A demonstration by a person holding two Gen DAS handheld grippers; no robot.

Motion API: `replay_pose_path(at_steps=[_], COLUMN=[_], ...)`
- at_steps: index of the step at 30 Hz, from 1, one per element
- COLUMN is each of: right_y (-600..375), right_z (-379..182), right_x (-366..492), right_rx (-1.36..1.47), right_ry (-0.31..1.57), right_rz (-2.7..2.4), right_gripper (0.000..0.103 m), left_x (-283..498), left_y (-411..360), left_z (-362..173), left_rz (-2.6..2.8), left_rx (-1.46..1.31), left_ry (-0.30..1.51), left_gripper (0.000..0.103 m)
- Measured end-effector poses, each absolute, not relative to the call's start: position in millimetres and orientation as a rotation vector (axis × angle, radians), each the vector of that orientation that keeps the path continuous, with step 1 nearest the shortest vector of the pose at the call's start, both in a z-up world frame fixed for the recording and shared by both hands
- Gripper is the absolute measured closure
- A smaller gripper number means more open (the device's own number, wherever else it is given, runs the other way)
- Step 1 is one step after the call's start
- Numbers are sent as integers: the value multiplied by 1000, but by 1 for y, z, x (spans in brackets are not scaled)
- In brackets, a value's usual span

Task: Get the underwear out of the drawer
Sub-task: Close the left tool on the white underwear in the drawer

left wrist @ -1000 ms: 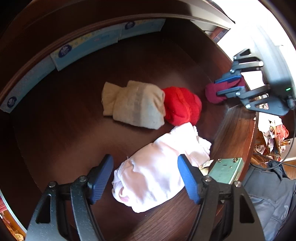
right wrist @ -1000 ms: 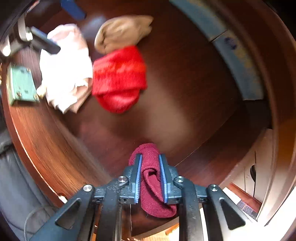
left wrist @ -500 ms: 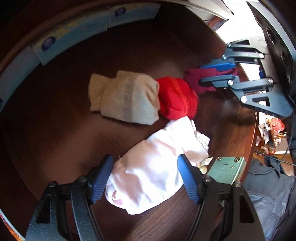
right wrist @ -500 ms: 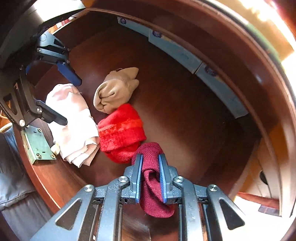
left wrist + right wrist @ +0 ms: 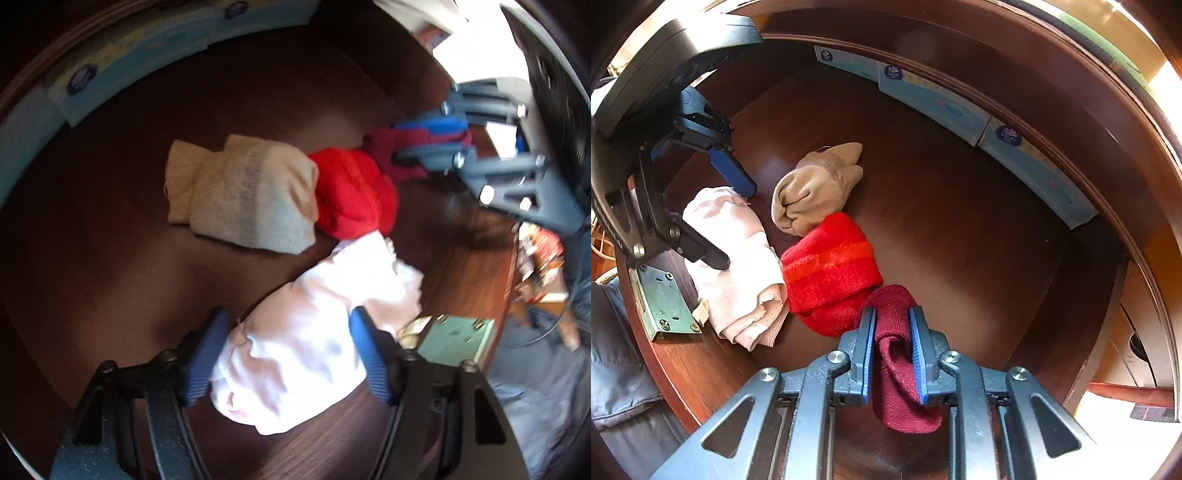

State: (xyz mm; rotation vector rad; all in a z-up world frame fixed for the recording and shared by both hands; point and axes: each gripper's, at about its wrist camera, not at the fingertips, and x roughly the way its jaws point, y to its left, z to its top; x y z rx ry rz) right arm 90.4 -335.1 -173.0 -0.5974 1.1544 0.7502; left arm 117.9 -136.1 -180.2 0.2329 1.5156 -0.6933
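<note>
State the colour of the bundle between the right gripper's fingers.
Dark maroon bundle; clearest in the right wrist view.

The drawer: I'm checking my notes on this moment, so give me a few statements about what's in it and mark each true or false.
1. The right gripper has the maroon garment between its pads. True; the jaws are opening slightly.
2. The left gripper straddles the red bundle. False: it straddles the white garment, jaws closing.
3. The beige bundle touches the red bundle. True.
4. The blue-and-white boxes lie in the drawer's middle. False: they stand along its far wall.
</note>
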Motion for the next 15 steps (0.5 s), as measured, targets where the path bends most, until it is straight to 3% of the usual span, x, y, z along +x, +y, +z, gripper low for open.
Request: replay_pose_path(at_steps=[1, 3, 6, 15], right_y=[-336, -341, -352, -355], right_z=[-174, -176, -172, -167], right_x=[92, 92, 92, 89], right_rx=[-595, -589, -576, -548], right_ry=[1154, 1154, 1151, 1142], right_rz=[751, 752, 753, 751], right_gripper=[82, 82, 82, 81], left_x=[116, 114, 114, 127], left_y=[-140, -143, -143, -113], left_z=[-180, -179, -179, -172], left_rz=[-680, -654, -669, -501], left_rx=[269, 334, 316, 305], left_ry=[1505, 1484, 1491, 1450], left_gripper=[49, 70, 86, 88])
